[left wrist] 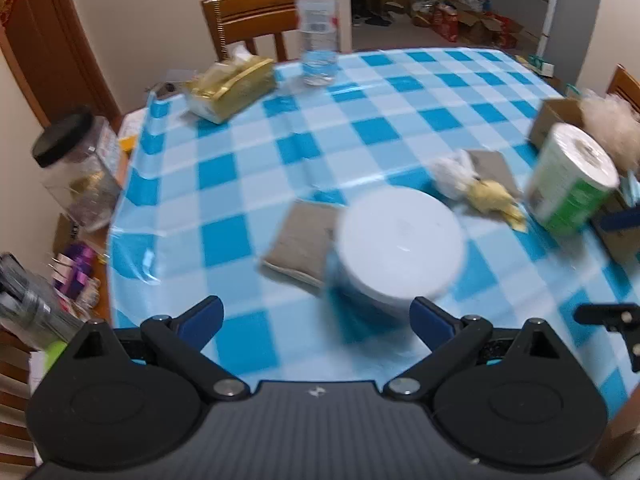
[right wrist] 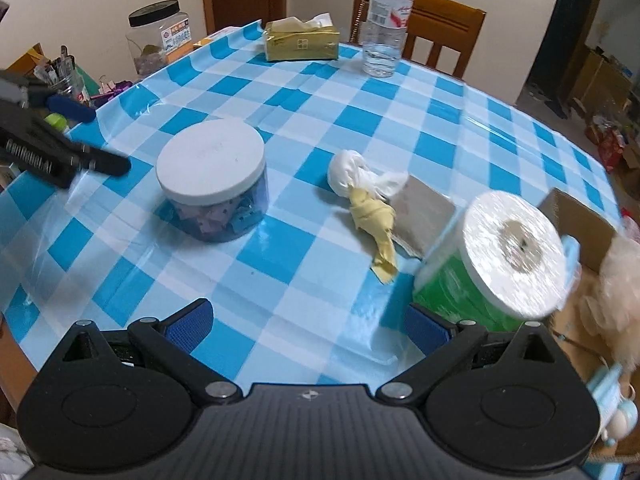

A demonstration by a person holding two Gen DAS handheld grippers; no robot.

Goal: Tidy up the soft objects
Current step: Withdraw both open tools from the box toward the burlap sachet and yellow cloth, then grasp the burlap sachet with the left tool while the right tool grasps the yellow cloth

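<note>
on the checked blue worktop (right wrist: 304,92) the soft things lie loose: a white-and-yellow cloth bundle (right wrist: 370,196) touching a grey pad (right wrist: 426,210), with a second pad (left wrist: 298,242) beside the lidded jar (right wrist: 212,180). likely they await the cardboard box (right wrist: 580,216), where a fluffy toy (right wrist: 618,276) already sits. left tool (left wrist: 316,318) and right tool (right wrist: 306,320) both hover released, empty. dining room, wooden chair (right wrist: 440,24) behind.

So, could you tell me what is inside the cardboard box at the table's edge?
The cardboard box holds a fluffy cream plush toy, with a light blue item at its rim. The toilet paper roll and the frame edge hide everything lower down.
</note>
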